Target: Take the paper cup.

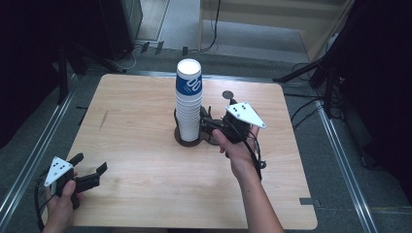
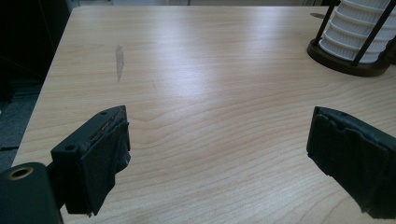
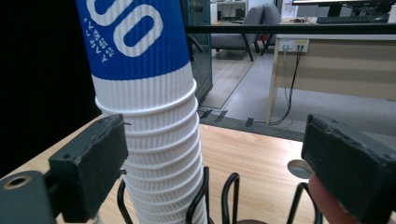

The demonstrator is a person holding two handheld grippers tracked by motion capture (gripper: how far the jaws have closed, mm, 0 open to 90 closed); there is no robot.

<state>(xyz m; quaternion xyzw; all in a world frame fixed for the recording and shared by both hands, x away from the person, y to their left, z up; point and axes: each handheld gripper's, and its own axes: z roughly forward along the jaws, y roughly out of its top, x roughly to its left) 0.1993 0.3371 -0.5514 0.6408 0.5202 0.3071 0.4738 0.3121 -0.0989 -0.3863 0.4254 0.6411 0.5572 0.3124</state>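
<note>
The right claw (image 1: 208, 127) stands with its jaws wide apart, nothing pressed between them, held just beside the lower part of the cup stack (image 1: 188, 104); in the right gripper view the stack (image 3: 152, 116) rises at the left, in front of the left jaw, and is not clamped. The stack is a tall column of nested white ribbed paper cups with a blue-banded cup uppermost, mouth upward, its long axis standing upright with a slight lean, and its foot sits in the black wire holder (image 1: 190, 139) near the middle of the tabletop (image 1: 136, 145), a little toward the far side. The holder's wire loops (image 3: 231, 196) show empty beside the stack. A small round dark disc (image 1: 228, 95) lies on the tabletop beyond the right claw. Well apart, at the near left corner of the tabletop, the left claw (image 1: 90, 164) is also spread open over bare wood, pointing toward the stack (image 2: 357, 35).
</note>
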